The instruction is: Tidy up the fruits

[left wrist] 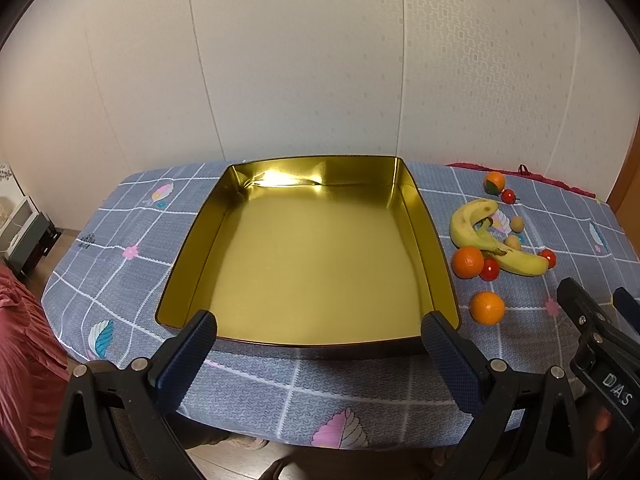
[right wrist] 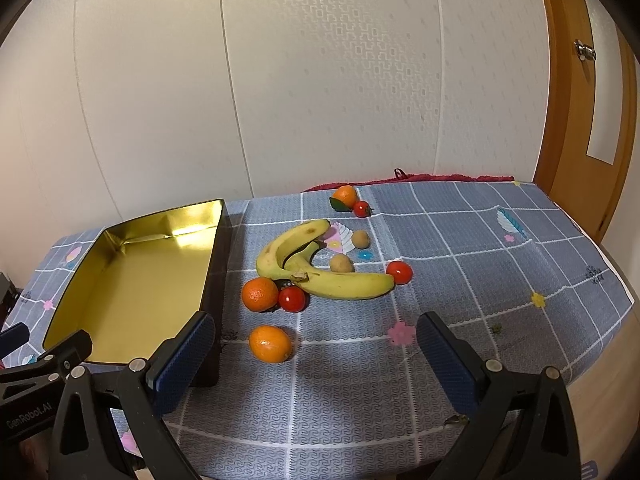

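left wrist view looks straight into the gold-lined tin tray [left wrist: 308, 264], which holds nothing, with the left gripper [left wrist: 318, 344] hanging over its near rim, jaws spread wide and nothing between them. at that view's right edge the right gripper [left wrist: 600, 320] pokes in. right wrist view shows what the other crowds to its margin: two bananas [right wrist: 320, 268] curved together, three oranges, the nearest orange [right wrist: 270, 343] just ahead of the right gripper's [right wrist: 316, 346] wide, empty jaws, three cherry tomatoes [right wrist: 293, 298] and two small tan fruits [right wrist: 341, 264], all lying on the cloth right of the tray. only this view catches the tray's dark outer wall and a wooden door [right wrist: 580, 92] with a knob. everything sits on a blue-grey checked tablecloth [right wrist: 460, 280] printed with leaves and flowers, against pale patterned wallpaper [left wrist: 300, 60].
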A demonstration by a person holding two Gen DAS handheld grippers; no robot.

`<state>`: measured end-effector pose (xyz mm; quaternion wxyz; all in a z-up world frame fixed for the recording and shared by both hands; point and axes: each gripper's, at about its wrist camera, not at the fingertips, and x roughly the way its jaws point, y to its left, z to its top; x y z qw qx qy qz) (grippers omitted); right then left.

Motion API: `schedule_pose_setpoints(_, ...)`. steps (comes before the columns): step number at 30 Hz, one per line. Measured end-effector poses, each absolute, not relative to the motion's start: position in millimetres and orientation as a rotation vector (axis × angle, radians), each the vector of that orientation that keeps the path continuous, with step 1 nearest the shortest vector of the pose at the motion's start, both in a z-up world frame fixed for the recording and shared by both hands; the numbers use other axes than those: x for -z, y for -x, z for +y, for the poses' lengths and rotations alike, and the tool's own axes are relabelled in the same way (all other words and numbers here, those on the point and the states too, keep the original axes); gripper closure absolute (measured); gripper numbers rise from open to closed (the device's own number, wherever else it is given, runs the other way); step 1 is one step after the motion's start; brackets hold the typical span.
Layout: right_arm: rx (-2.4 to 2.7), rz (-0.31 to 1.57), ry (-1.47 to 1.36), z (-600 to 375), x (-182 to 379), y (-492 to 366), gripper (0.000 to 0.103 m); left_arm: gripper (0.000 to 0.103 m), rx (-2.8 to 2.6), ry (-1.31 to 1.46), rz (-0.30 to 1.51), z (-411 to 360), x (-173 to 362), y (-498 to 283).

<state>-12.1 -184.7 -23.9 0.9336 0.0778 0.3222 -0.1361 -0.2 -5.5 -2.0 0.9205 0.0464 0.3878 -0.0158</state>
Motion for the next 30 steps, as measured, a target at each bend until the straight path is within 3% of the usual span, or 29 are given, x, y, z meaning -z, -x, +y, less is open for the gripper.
schedule_pose_setpoints(30,0.297,0.669,-0.173,-193.2,29.8,13.0,0.000,0.000,0.069,-0.099,0.826,-11.3,6.9,-0.8)
